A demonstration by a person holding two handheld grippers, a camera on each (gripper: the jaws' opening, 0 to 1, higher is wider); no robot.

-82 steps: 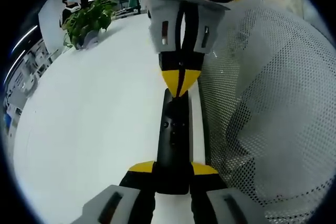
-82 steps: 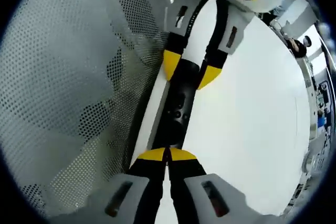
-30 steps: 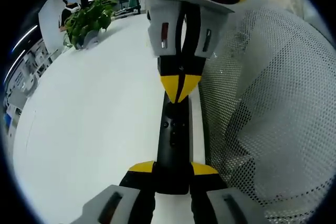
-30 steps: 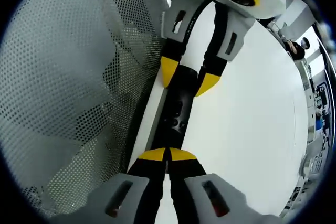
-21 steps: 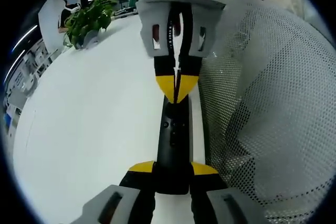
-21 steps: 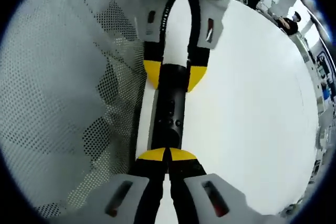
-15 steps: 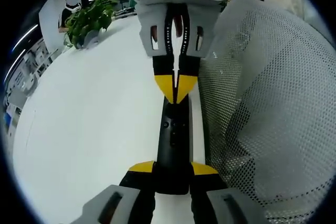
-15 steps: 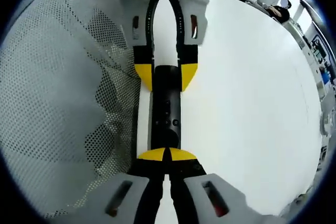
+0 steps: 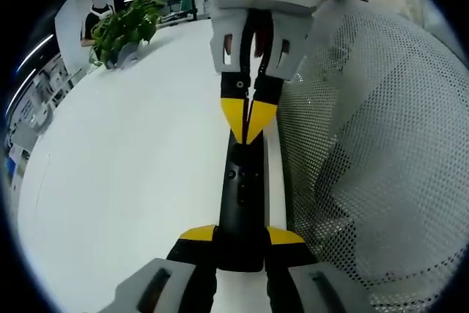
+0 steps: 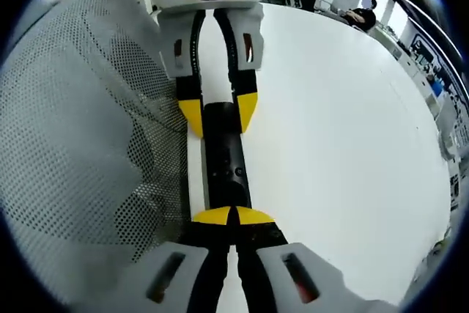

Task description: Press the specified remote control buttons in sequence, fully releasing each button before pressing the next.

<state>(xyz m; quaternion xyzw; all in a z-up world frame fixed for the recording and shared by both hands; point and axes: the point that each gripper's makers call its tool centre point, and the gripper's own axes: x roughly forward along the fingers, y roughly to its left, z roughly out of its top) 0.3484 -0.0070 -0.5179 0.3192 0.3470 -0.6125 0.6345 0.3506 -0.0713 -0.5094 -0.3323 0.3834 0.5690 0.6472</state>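
Item one, the remote control: we record a long, slim black bar with a few small buttons along its upper face, lying across a white table close to the table's edge. In the right gripper view the same remote control runs straight away from the camera, its buttons visible near the middle of its length.

Item two, the left gripper: we see its yellow-tipped jaws set either side of the near end of the remote, clamped on it. From the right gripper view the left gripper appears at the far end of the remote, one yellow tip on each side of the black body.

Item three, the right gripper: its two yellow tips meet, jaws together with no gap between them, and they rest at the near end of the remote's upper face. In the left gripper view the right gripper comes in from the top, its closed yellow point directed down at the far part of the remote; we cannot tell whether the tip actually bears on a button.

Item four, surroundings: a white mesh chair back stands just beside the table edge, next to the remote. A green potted plant sits well apart at the far side of the table.
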